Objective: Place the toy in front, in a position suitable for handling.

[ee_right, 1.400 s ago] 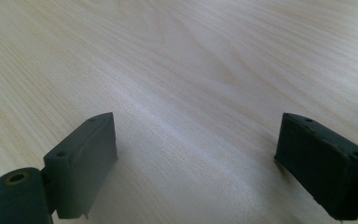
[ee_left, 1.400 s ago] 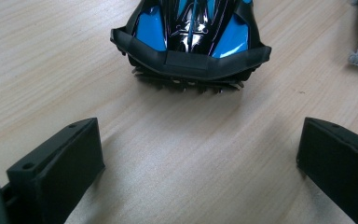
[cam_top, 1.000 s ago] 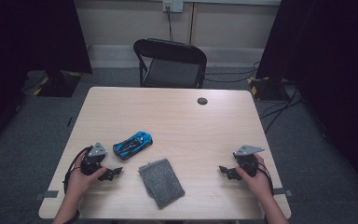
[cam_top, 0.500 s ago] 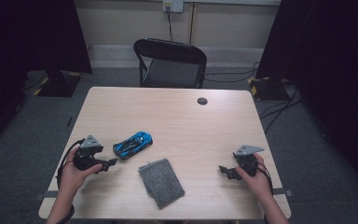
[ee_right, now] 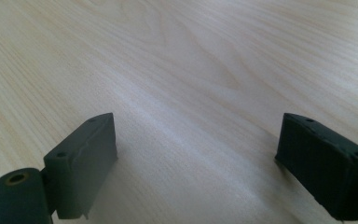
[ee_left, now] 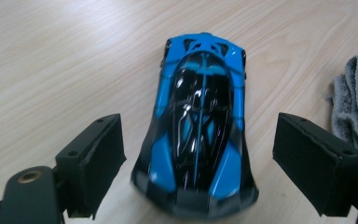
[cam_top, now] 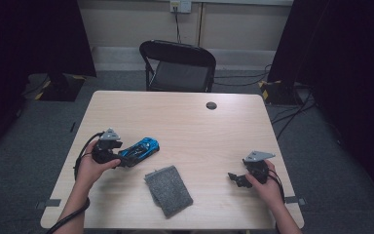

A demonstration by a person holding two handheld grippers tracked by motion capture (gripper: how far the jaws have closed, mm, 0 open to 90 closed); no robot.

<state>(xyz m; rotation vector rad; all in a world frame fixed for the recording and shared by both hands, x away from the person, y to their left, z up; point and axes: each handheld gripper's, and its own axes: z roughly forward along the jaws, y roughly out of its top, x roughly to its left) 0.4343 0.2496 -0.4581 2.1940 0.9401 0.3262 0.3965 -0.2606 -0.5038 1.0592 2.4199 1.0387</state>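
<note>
A: Wooden table (cam_top: 190,122), pale top, listed first as the largest item; every place below is given relative to the toy car (cam_top: 139,149). What stands beyond it?

B: Item two, a black folding chair (cam_top: 179,66), well beyond the car, off the far edge of the table. Item three, a grey cloth (cam_top: 168,189), folded, lying just on the person's side of the car and apart from it. Item four, the blue and black toy car itself, flat on its wheels, in the left part of the tabletop.

A: And the grippers?

B: Left gripper (ee_left: 198,163), at the car's near end, jaws spread wide to either side of the body, no contact visible. Right gripper (cam_top: 237,178), well apart from the car to the right, jaws likewise spread over bare wood. Smallest item, a dark round grommet (cam_top: 211,105), far beyond the car.

A: Step in hand?

B: By my reading, the approach to grasp the car. Next move calls for easing forward a little, then closing squarely on the flanks. Nothing blocks the way; the cloth edge (ee_left: 354,107) lies near the right-hand jaw and could snag.
</note>
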